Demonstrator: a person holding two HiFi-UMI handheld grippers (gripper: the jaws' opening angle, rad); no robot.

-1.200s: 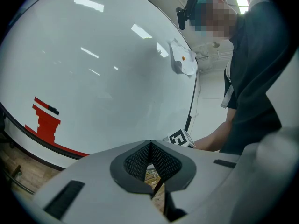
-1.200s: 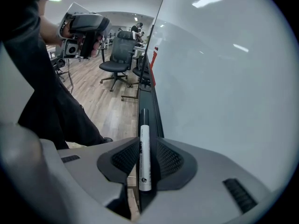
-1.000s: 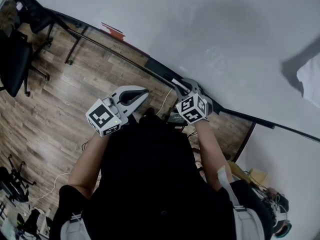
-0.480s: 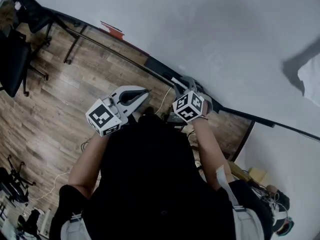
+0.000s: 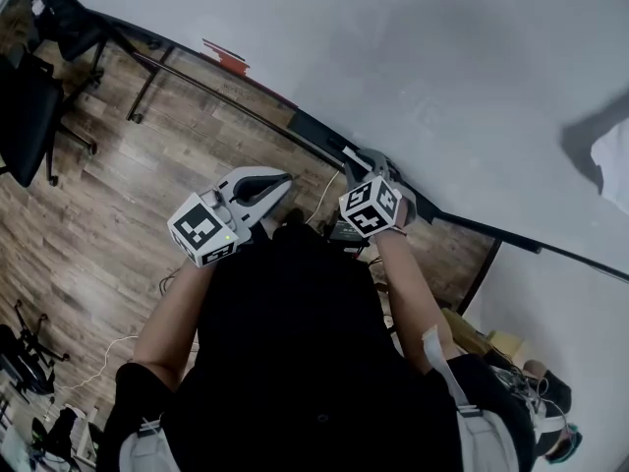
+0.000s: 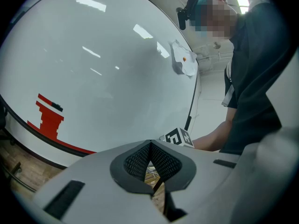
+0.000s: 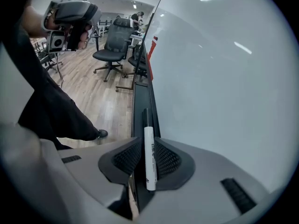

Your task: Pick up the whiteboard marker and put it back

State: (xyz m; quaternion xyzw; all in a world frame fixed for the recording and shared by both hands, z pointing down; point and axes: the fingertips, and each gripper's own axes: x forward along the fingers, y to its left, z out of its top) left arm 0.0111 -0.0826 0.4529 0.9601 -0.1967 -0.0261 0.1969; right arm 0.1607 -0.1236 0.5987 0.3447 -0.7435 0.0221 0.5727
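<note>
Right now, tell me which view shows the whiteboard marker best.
The right gripper view: the whiteboard marker shows close up in the right gripper, shut on it. The head view shows at most a white sliver by that gripper; the left gripper view shows none.

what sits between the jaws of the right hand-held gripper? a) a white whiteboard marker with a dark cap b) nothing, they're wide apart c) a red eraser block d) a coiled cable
a: the right gripper view shows the white whiteboard marker with a dark cap pinched between the jaws of the right hand-held gripper, pointing along the black whiteboard tray.
</note>
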